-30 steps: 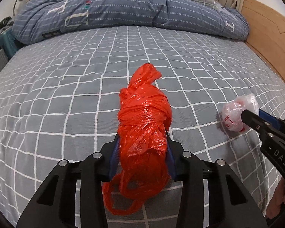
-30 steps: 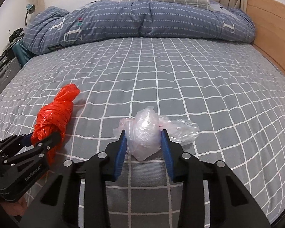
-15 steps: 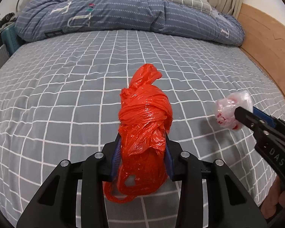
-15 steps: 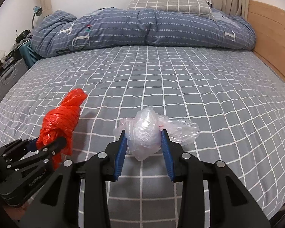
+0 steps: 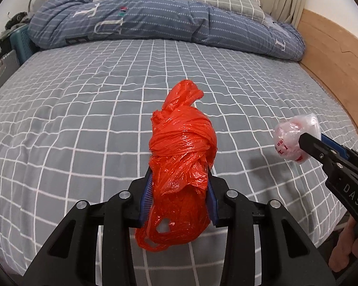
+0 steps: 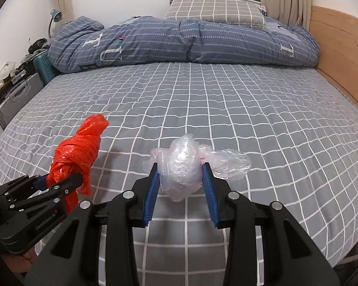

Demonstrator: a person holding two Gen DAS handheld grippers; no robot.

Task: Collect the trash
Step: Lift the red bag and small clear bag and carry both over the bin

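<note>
1. Left hand-held gripper (image 5: 179, 200): jaws partly closed and clamped on a knotted red plastic bag (image 5: 181, 157), whose twisted end stuck out ahead of the fingertips and whose loose loop hung below them.
2. Right hand-held gripper (image 6: 180, 186): jaws likewise part-closed, pinching a crumpled clear plastic bag (image 6: 186, 166); a puffed tail bulged past its right-hand pad.
3. Step in hand, as judged: both pieces of trash were gripped and clear of the bed (image 6: 226, 100); the carry to a bin came next. No bin showed in either view, so one had to be found first.
4. Room: open checked sheet ahead of both grippers; folded duvet (image 6: 179, 43) well ahead; wooden bed frame (image 6: 341, 54) far to the right; suitcase (image 6: 16, 95) far to the left.
</note>
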